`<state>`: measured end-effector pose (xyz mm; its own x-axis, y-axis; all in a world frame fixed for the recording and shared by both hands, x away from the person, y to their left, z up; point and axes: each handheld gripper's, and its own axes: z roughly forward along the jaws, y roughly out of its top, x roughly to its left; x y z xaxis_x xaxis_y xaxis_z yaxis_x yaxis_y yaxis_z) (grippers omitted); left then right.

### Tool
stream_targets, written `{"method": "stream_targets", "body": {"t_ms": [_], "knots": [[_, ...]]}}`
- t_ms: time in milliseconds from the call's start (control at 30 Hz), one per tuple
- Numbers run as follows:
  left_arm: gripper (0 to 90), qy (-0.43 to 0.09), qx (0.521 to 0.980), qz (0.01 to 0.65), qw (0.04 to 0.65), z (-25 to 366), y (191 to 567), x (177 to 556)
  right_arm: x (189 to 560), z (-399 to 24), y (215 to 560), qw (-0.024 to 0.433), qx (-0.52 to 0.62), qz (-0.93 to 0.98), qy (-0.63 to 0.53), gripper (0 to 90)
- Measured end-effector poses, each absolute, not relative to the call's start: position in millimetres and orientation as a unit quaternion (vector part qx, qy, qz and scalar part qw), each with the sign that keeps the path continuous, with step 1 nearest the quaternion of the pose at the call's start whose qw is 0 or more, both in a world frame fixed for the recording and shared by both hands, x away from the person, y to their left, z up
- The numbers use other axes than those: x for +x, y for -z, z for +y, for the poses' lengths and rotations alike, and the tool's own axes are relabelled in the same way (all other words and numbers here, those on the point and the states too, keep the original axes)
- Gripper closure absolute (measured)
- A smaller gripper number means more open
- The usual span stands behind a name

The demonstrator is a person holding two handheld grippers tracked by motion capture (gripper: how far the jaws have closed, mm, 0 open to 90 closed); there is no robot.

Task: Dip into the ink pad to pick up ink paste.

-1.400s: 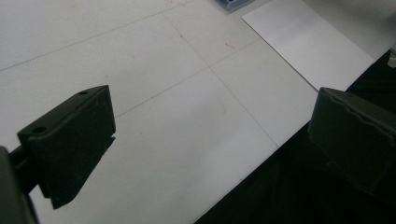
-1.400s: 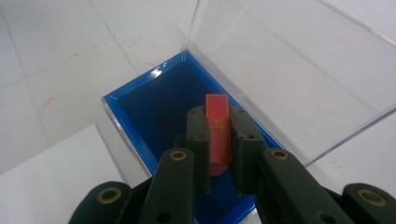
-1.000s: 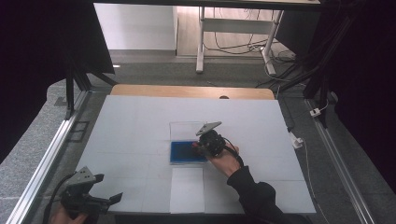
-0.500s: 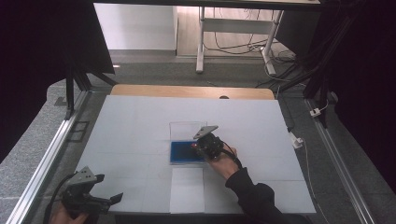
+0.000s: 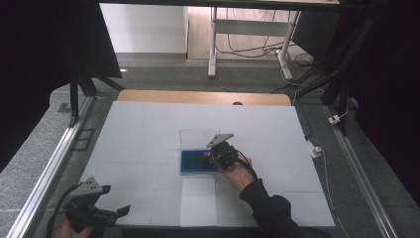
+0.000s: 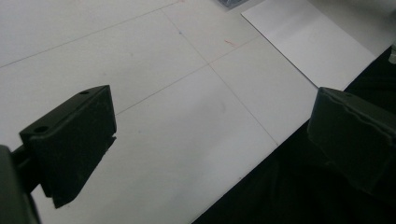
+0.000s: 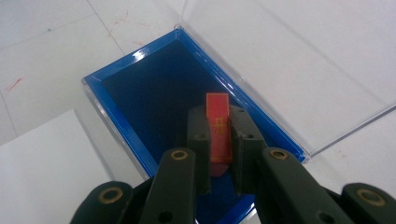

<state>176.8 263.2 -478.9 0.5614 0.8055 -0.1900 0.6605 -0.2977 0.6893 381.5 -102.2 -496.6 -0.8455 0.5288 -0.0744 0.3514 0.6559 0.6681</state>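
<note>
A shallow blue-lined case [image 5: 195, 162] lies open at the table's middle, its clear lid [image 5: 198, 138] folded back on the far side. My right gripper [image 5: 212, 156] hovers over the case's right part, shut on a small red card-like piece [image 7: 218, 130] that stands edge-up between the jaws above the blue lining [image 7: 154, 93]. My left gripper [image 5: 116, 212] rests low at the near left corner, its two jaws wide apart with nothing between them; in the left gripper view its fingers [image 6: 74, 135] frame bare white table.
A white sheet of paper [image 5: 198, 201] lies just in front of the case. The white table top [image 5: 148, 129] ends in a wooden strip [image 5: 203, 96] at the far side, and metal rails [image 5: 54, 168] run along both sides.
</note>
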Motion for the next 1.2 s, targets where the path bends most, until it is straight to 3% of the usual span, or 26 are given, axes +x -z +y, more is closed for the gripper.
{"method": "stream_targets", "body": {"t_ms": [367,767,1200], "knots": [[1.4,-0.094,0.798,0.458,0.379,264.5,479.0,177.1,385.2,-105.1,490.9,0.114,0.250,0.897,-0.346,79.6],[1.4,-0.095,0.799,0.458,0.378,264.0,479.0,177.1,389.6,-114.2,472.8,0.130,0.262,0.881,-0.371,79.6],[1.4,-0.094,0.800,0.456,0.379,264.1,479.0,177.1,399.3,-117.4,490.3,0.119,0.277,0.884,-0.356,79.6]]}}
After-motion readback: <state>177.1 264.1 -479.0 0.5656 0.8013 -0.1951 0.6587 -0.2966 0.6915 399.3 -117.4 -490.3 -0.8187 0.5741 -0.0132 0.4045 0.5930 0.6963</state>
